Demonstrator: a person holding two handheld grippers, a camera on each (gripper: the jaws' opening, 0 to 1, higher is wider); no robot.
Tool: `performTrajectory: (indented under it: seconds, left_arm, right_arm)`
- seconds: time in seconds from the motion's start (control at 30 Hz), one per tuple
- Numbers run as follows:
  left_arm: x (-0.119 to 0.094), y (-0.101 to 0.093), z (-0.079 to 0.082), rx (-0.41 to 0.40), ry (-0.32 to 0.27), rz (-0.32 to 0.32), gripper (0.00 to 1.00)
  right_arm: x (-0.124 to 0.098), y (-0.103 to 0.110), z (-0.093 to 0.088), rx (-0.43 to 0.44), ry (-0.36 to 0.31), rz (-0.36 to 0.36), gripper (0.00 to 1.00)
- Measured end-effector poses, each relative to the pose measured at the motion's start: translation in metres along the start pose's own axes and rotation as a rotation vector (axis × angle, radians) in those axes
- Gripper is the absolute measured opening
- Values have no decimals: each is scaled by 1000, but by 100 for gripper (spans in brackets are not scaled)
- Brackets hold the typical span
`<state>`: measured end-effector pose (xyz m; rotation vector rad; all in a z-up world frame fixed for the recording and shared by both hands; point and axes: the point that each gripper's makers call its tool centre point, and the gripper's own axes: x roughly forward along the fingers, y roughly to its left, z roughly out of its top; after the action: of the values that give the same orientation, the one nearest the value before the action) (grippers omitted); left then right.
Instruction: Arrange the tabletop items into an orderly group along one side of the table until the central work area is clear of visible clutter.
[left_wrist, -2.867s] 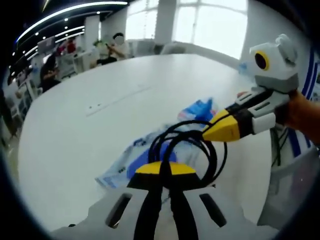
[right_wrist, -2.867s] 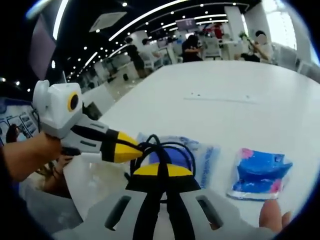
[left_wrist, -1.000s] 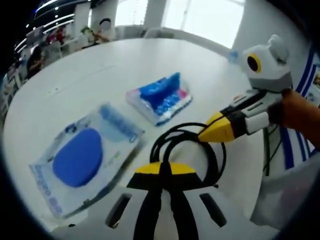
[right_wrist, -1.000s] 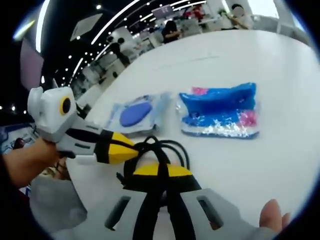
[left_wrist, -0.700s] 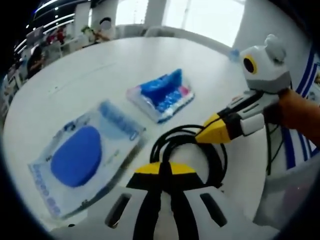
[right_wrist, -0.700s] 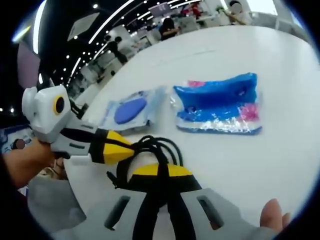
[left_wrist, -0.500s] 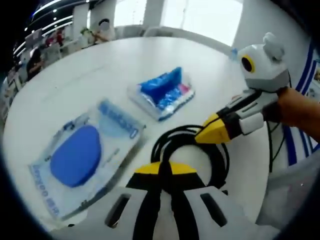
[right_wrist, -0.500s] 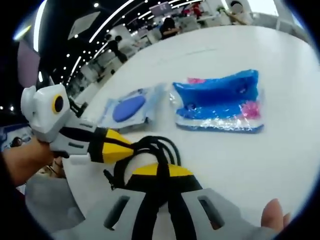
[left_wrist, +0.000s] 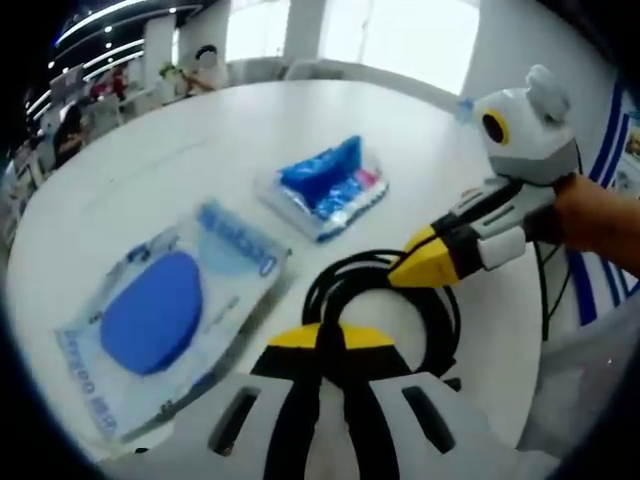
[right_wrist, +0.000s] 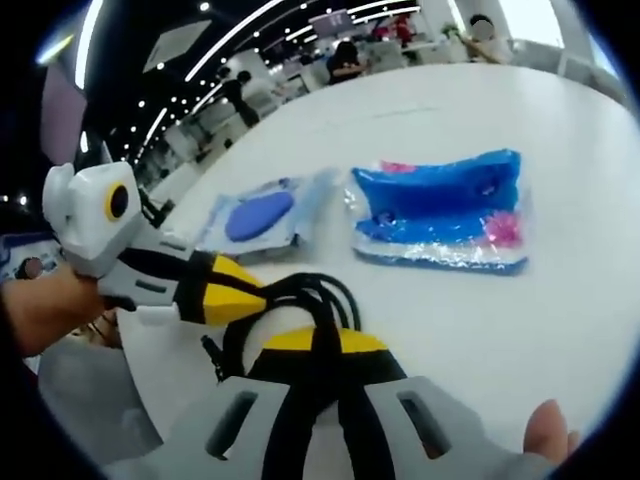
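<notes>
A coiled black cable (left_wrist: 385, 300) lies near the edge of the round white surface (left_wrist: 180, 170), and both claws are clenched on it. In the left gripper view, the left claw (left_wrist: 330, 338) pinches the near side of the loop between its yellow-tipped jaws, while the right claw (left_wrist: 415, 268), held by a hand (left_wrist: 600, 215), grips the loop's far side. In the right gripper view, the right claw (right_wrist: 318, 342) clamps the cable (right_wrist: 300, 300) and the left claw (right_wrist: 235, 288) bites it from the left. Beyond the cable sit a clear flat plastic packet with a blue oval pad inside (left_wrist: 165, 315) and, just beside it but apart, a crinkled blue-and-pink plastic pack (left_wrist: 325, 185). People sit at distant tables (right_wrist: 350, 55) in the background.
</notes>
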<state>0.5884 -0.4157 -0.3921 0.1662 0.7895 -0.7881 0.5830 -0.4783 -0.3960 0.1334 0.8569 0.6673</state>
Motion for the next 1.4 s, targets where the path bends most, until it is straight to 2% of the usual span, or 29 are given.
performTrajectory:
  seconds: [0.17,0.27,0.53,0.8,0.97,1.1,1.33,1.4]
  left_arm:
    - [-1,0,-1,3,-7,-4,6]
    - [-3,0,1,6,-22,1,14]
    - [-7,-4,7,16,-48,-20,25]
    - [-13,-11,12,14,-79,-69,38]
    - [-17,-15,12,6,-96,-99,46]
    - [-23,-20,15,13,-128,-132,56]
    - [-36,-35,15,25,-178,-212,72]
    - [-39,-38,16,40,-199,-228,74]
  right_arm:
    - [-2,2,4,-29,-21,3,7]
    - [-3,3,8,-37,-38,4,10]
    - [-8,3,14,-72,-70,3,20]
    - [-15,7,22,-103,-124,18,43]
    - [-17,14,23,-123,-137,50,49]
    - [-20,20,23,-130,-149,77,59]
    - [-29,44,28,-168,-194,175,70]
    - [-30,50,26,-171,-194,199,74]
